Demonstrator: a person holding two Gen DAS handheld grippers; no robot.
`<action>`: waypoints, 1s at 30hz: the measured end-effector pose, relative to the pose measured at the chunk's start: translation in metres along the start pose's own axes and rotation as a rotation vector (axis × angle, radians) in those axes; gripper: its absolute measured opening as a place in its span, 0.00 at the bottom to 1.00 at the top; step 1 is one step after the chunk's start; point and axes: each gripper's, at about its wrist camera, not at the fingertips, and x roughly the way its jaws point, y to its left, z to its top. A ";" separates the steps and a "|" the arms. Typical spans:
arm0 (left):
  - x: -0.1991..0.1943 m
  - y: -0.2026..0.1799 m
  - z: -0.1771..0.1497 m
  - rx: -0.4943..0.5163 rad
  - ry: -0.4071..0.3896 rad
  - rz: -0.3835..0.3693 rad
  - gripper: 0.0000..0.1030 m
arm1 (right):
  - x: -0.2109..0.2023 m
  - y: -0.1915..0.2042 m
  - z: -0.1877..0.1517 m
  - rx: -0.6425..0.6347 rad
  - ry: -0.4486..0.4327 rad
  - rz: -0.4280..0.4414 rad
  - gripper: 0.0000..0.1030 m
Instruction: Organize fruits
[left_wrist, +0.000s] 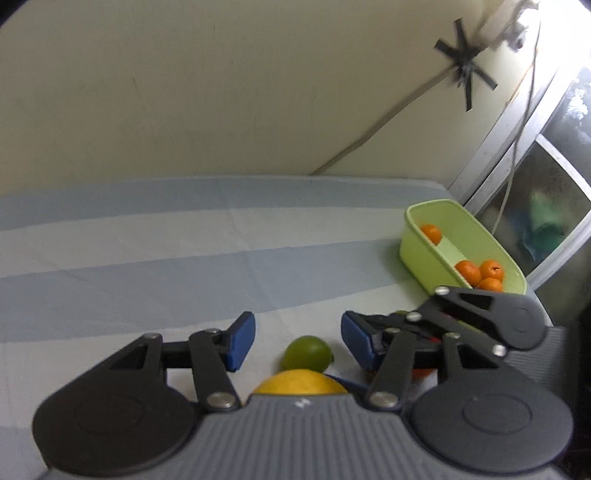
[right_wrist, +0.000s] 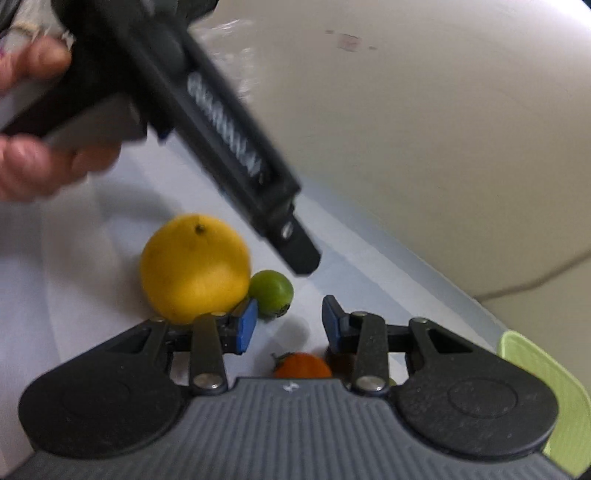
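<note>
Jaws of both grippers stand apart, empty; the green tub (left_wrist: 424, 254) holds 4 oranges (left_wrist: 468, 270).

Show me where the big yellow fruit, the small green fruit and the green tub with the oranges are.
yellow fruit (right_wrist: 194, 267), right wrist view, middle of its skin.
green fruit (right_wrist: 273, 291), right wrist view, its rounded top.
green tub (left_wrist: 428, 262), left wrist view, near side wall.

Left gripper (left_wrist: 297, 338) hangs with jaws spread above a green fruit (left_wrist: 307, 352) and yellow fruit (left_wrist: 301, 383); oranges (left_wrist: 479, 274) sit in a green tub (left_wrist: 428, 258) beyond.
</note>
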 end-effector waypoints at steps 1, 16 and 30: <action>0.004 0.003 0.002 -0.003 0.013 -0.008 0.51 | 0.000 0.000 -0.001 0.004 -0.003 -0.023 0.40; 0.019 -0.004 0.002 0.132 0.090 0.041 0.43 | -0.019 -0.030 -0.003 0.144 0.006 -0.027 0.41; 0.014 -0.007 0.009 0.091 0.016 0.024 0.29 | -0.005 -0.067 0.000 0.287 0.157 0.081 0.39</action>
